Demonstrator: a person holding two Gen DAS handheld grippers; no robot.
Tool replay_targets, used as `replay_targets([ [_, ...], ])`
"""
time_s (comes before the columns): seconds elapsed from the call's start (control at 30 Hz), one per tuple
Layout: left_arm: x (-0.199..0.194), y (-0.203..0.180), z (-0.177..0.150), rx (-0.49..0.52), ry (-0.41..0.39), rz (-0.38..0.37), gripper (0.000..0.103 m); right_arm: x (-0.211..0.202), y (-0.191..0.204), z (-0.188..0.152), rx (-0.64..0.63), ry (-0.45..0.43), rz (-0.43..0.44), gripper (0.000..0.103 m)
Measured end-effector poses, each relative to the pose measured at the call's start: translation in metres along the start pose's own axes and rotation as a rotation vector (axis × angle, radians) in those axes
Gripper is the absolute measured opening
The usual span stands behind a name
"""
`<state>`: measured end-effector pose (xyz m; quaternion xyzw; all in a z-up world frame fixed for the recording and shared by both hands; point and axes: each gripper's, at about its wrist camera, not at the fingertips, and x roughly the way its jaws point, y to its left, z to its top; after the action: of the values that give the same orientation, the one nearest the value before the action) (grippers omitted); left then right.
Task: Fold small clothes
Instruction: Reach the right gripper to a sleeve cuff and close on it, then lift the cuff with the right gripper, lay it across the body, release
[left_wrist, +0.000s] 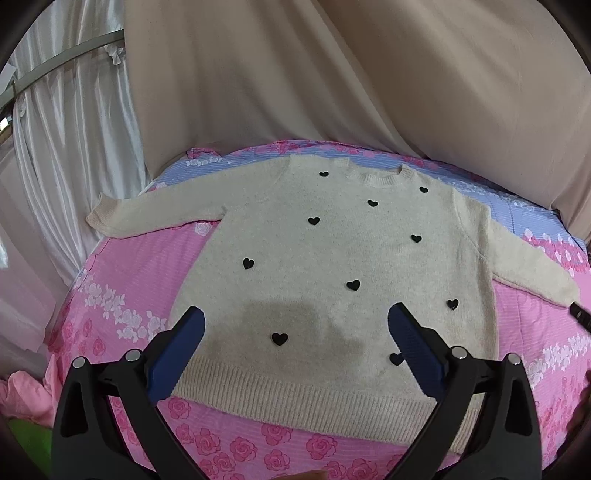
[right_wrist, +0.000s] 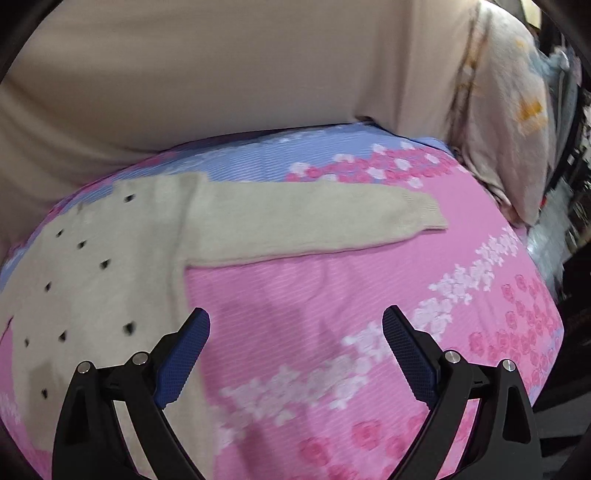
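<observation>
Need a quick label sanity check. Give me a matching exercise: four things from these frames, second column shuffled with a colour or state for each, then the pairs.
Column 1:
1. sweater
2. heart patches
3. left gripper
4. bedsheet

Column 2:
A. open, holding nothing
B. pink with a rose print
C. cream, laid flat with sleeves spread
D. black

Pairs: 1-C, 2-D, 3-A, 4-B

place: home bedroom
bed: pink rose-print sheet (left_wrist: 129, 258) with blue band, spread as work surface
backdrop: beige drape (left_wrist: 332, 74) behind bed, white satin curtain (left_wrist: 74, 129) on rail at left
extras: patterned pillow (right_wrist: 509, 122) at bed's far corner
</observation>
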<state>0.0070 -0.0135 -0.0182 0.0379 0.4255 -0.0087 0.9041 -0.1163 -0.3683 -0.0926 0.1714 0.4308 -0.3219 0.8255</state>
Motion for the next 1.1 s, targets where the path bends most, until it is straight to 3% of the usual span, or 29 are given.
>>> replay_targets([
  [0.1,0.0,-0.014,-0.001,0.015,0.004,-0.002,0.097,0.04,-0.063,0.031,0.086,0.002,-0.073,0.093],
  [0.23,0.001,-0.036,0.001,0.041,-0.003,-0.009,0.097,0.095,-0.124,0.068,0.168,0.023,-0.08,0.092],
  [0.4,0.007,-0.058,0.006,0.07,0.012,0.005,0.097,0.162,-0.155,0.098,0.204,0.081,-0.07,0.091],
  [0.6,0.02,-0.067,0.013,0.092,0.033,0.031,0.097,0.217,-0.18,0.099,0.318,0.158,-0.053,0.089],
  [0.63,0.024,-0.066,0.014,0.088,0.04,0.031,0.097,0.221,-0.183,0.097,0.344,0.16,-0.036,0.079],
  [0.67,0.028,-0.066,0.016,0.083,0.052,0.03,0.097,0.224,-0.186,0.095,0.372,0.159,-0.016,0.077],
  [0.7,0.031,-0.066,0.017,0.078,0.062,0.027,0.097,0.223,-0.187,0.094,0.382,0.137,-0.014,0.066],
  [0.73,0.034,-0.065,0.018,0.074,0.069,0.022,0.097,0.222,-0.188,0.094,0.391,0.117,0.014,0.039],
  [0.8,0.036,-0.065,0.02,0.071,0.065,0.016,0.097,0.223,-0.189,0.095,0.425,0.122,0.103,0.016],
  [0.93,0.037,-0.066,0.023,0.079,0.047,-0.01,0.097,0.199,-0.185,0.1,0.456,0.047,0.164,0.011],
  [1.1,0.035,-0.058,0.021,0.057,0.04,-0.058,0.097,0.14,-0.167,0.122,0.434,-0.076,0.236,0.01],
])
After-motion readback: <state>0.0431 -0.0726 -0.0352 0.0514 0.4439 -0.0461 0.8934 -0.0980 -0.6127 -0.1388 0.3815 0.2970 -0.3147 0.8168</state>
